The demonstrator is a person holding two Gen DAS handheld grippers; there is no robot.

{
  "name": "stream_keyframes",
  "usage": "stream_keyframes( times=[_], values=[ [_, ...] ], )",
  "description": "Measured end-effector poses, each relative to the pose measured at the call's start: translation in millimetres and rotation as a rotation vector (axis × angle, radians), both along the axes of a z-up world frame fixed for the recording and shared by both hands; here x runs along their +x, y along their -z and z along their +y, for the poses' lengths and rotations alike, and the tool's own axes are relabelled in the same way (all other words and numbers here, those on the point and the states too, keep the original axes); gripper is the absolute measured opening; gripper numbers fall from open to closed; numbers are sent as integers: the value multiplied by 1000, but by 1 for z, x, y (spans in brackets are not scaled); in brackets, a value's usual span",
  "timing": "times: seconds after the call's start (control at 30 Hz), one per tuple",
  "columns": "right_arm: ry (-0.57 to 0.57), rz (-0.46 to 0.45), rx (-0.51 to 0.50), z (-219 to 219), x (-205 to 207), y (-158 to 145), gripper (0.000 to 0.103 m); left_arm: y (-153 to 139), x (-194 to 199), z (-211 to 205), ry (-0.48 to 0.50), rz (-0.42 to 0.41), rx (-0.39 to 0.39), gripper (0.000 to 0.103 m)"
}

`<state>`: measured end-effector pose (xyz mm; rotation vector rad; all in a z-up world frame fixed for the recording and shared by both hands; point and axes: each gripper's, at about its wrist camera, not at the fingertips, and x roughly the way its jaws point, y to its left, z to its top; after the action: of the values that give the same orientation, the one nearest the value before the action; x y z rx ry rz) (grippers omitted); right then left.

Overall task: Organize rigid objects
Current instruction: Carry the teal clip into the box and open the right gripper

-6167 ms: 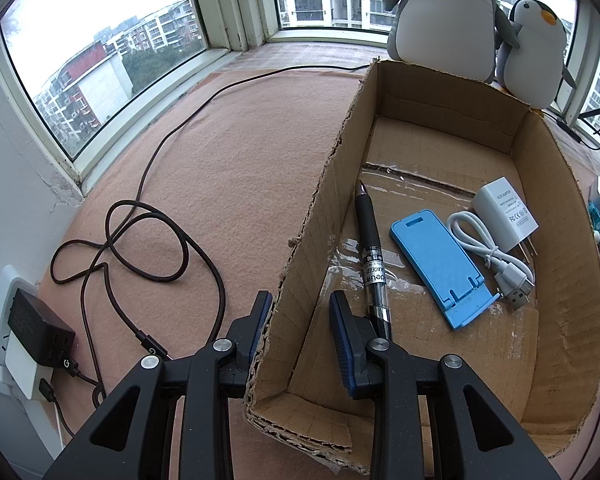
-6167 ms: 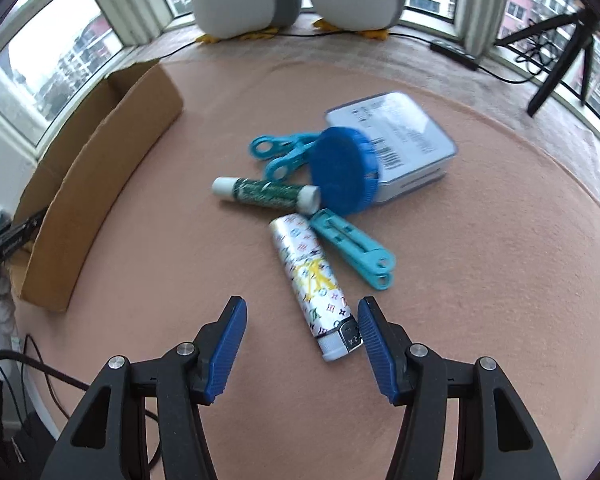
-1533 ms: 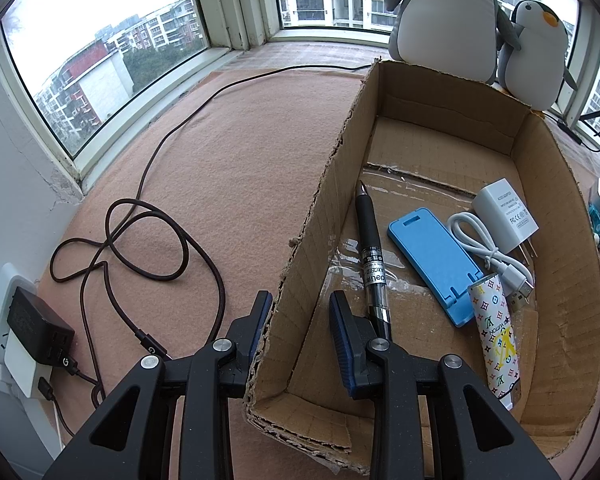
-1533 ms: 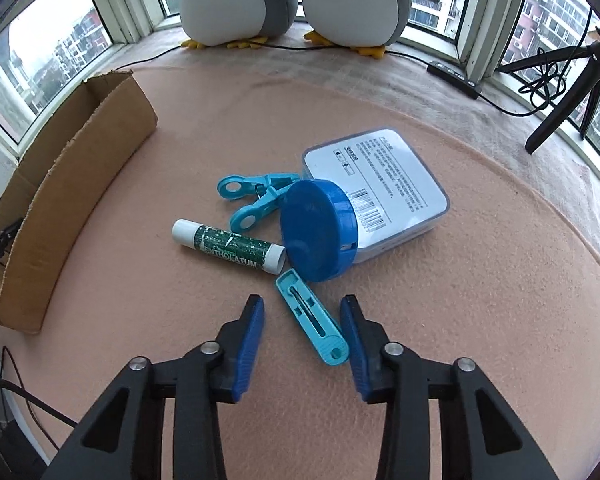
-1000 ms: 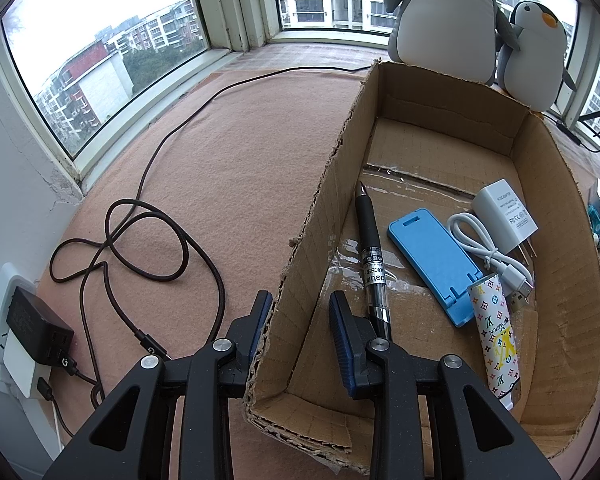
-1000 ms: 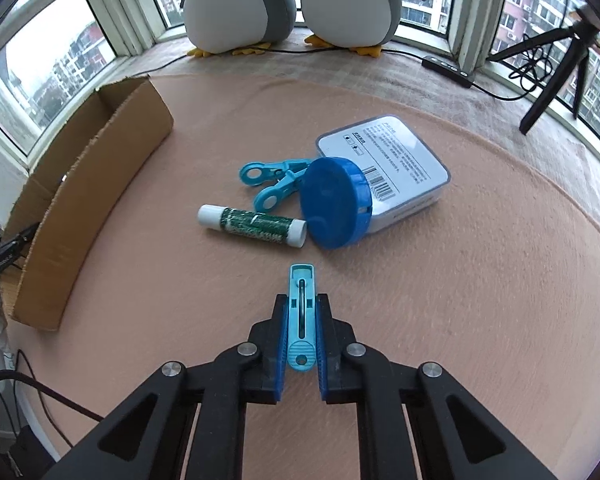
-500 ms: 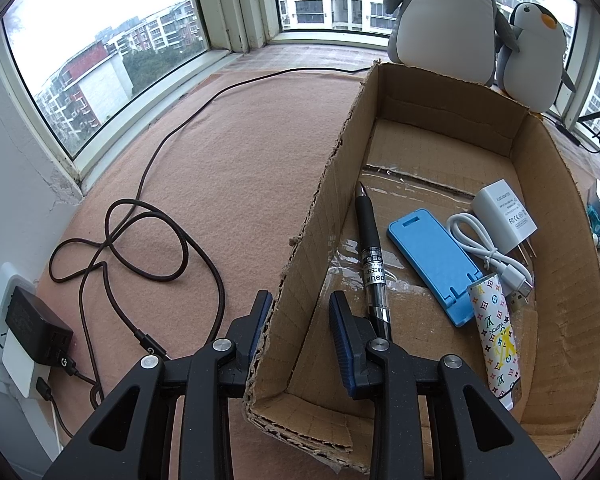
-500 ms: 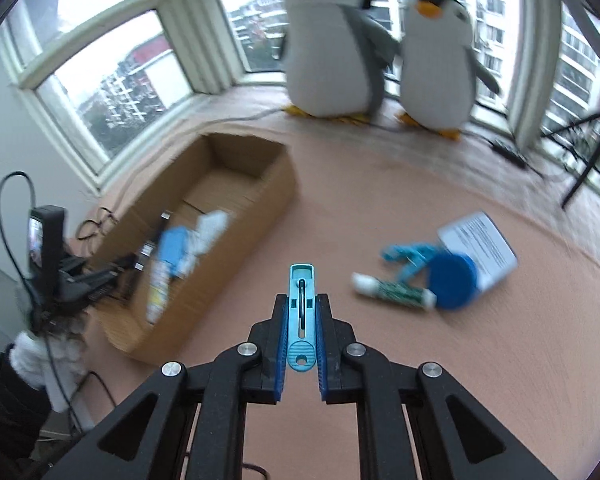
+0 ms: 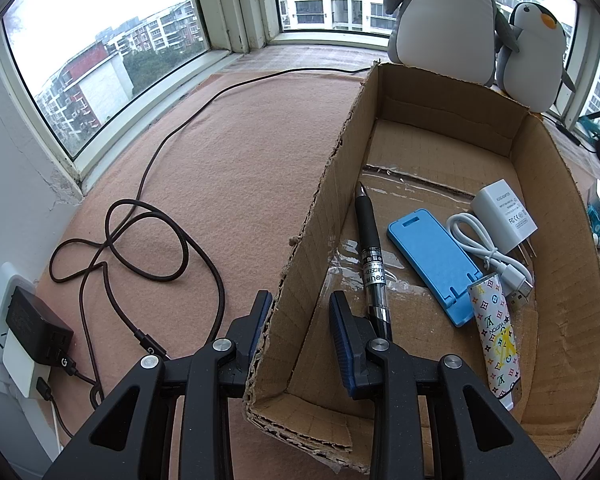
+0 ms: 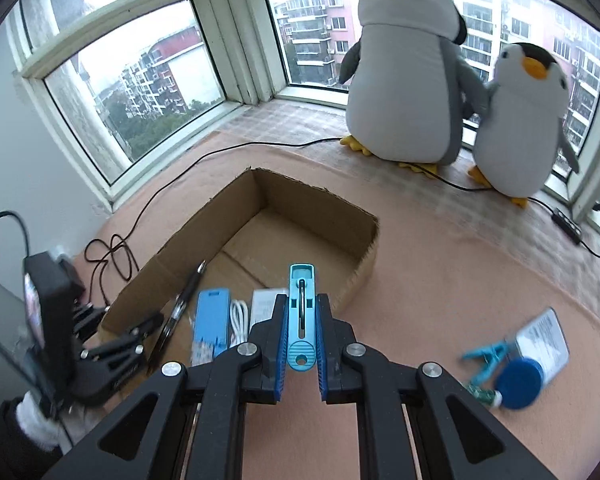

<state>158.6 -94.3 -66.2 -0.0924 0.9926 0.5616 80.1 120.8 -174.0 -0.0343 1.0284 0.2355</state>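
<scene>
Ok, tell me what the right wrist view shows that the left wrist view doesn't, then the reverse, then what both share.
Only the right wrist view: the right gripper shut on a teal clip, plus a second teal clip and a blue round lid lying on the mat.

Only the left wrist view: the black charger plugged in at the wall, and the patterned lighter lying whole inside the box.

Both: the cardboard box holding the black pen, blue phone stand and white adapter, the left gripper clamped on the box wall, and the two plush penguins.

Left claw (image 9: 300, 316) is clamped shut on box wall (image 9: 300, 264); right claw (image 10: 301, 340) is closed on blue clip (image 10: 301, 320), angled downward.
</scene>
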Motion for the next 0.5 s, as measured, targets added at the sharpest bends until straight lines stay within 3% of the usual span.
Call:
stream_keyframes(
  times=[0.5],
  values=[
    [2, 29, -98, 37, 36, 36, 11, -1, 1, 1, -2, 0, 0, 31]
  ],
)
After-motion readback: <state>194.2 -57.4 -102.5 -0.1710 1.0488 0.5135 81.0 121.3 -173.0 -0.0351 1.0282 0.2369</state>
